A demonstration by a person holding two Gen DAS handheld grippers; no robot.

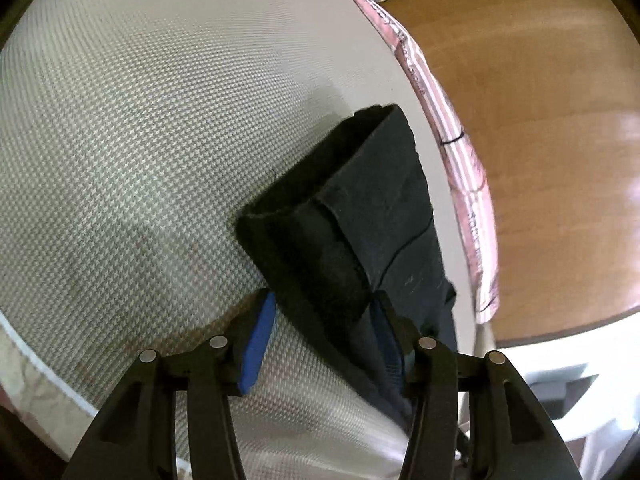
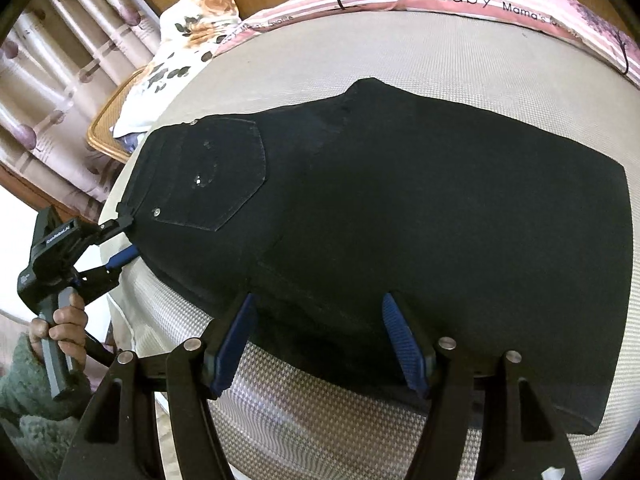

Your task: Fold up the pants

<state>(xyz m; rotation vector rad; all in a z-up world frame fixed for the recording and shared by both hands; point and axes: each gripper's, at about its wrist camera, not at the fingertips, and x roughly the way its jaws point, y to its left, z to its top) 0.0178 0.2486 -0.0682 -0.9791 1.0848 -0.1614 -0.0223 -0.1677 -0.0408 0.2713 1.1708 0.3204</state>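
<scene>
Your right gripper (image 2: 316, 340) is hovering over the near edge of the black pants (image 2: 400, 208), fingers apart and clamping nothing. The pants are lying folded on the woven grey mattress (image 2: 320, 420), back pocket (image 2: 216, 172) facing up. Your left gripper (image 1: 320, 340) is sitting at the waistband end, jaws apart with the cloth between them; whether they are pressing it, I cannot tell.

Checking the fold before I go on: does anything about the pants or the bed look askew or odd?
Nothing stands out. The black pants lie flat and folded on the mattress, edges fairly even, back pocket up. The left gripper is at the waistband end, the right gripper at the near edge, both open.
</scene>
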